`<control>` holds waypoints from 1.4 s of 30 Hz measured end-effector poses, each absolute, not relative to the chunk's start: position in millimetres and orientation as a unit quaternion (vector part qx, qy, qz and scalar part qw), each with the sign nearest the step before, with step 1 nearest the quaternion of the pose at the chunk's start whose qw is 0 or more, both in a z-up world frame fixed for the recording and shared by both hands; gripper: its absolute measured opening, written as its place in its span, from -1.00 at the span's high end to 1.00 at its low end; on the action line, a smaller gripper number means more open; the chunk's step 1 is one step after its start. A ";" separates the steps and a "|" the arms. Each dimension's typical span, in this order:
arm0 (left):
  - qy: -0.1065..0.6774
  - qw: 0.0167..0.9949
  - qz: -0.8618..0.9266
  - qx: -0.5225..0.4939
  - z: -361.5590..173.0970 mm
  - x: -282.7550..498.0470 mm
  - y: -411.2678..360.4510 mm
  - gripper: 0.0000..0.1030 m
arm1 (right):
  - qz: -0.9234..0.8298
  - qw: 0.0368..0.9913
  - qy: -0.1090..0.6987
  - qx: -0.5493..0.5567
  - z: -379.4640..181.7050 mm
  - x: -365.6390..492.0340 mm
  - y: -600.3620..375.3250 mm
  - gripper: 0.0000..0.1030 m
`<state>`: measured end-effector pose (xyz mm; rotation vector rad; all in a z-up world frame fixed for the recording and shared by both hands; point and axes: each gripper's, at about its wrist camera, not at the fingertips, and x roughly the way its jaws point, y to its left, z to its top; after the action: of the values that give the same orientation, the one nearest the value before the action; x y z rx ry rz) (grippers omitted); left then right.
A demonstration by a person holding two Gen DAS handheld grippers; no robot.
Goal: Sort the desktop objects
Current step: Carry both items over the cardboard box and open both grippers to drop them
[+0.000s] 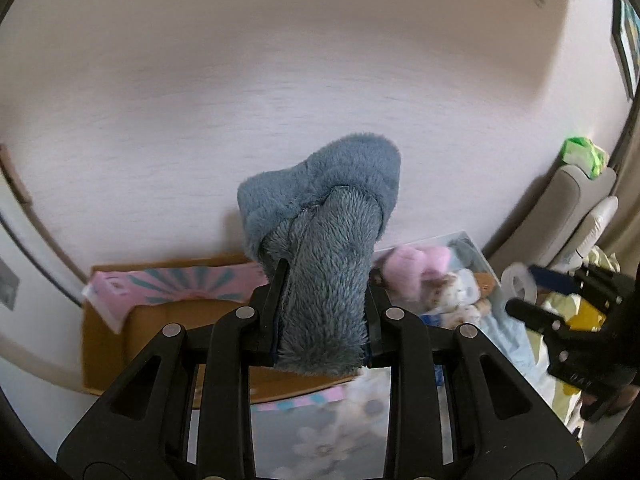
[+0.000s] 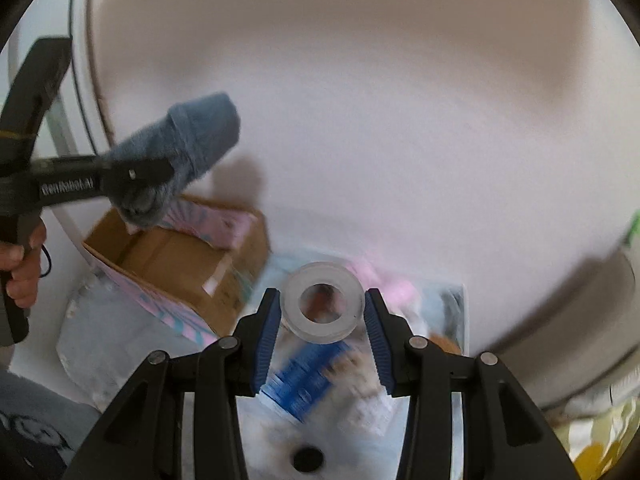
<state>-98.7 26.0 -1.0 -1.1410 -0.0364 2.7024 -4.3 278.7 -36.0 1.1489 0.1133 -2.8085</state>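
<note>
A pale, wood-grained tabletop [image 1: 200, 92] carried the things. At its near edge sat an open cardboard box [image 2: 176, 264] with a pink patterned sheet [image 1: 176, 284] over it, and beside that a clear bin [image 1: 468, 240] of soft toys.

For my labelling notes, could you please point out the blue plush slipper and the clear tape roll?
blue plush slipper [image 1: 320, 240]: left wrist view, on its fuzzy sole.
clear tape roll [image 2: 322, 306]: right wrist view, on the ring's lower face.

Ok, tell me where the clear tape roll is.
The clear tape roll is held between the right gripper jaws, mid-frame in the right wrist view, above the clear bin, right of the cardboard box.
</note>
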 end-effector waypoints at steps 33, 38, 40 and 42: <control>-0.033 0.029 0.876 -0.481 -84.6 -139.6 -133.1 0.53 | -0.870 0.149 0.031 0.468 -99.5 -144.2 95.7 0.24; -0.028 0.032 0.869 -0.493 -93.7 -141.4 -130.3 0.52 | -0.865 0.146 0.032 0.479 -103.9 -143.0 100.6 0.24; -0.025 0.032 0.864 -0.501 -98.1 -141.8 -127.6 0.41 | -0.861 0.141 0.033 0.487 -107.8 -145.4 99.8 0.24; -0.023 0.026 0.857 -0.514 -106.8 -144.2 -126.8 0.07 | -0.859 0.130 0.033 0.495 -112.5 -146.5 99.4 0.15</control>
<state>-144.2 -126.8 -106.8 -1.5892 -0.0716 2.6490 -146.5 99.4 -112.5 1.4381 0.0960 -2.4947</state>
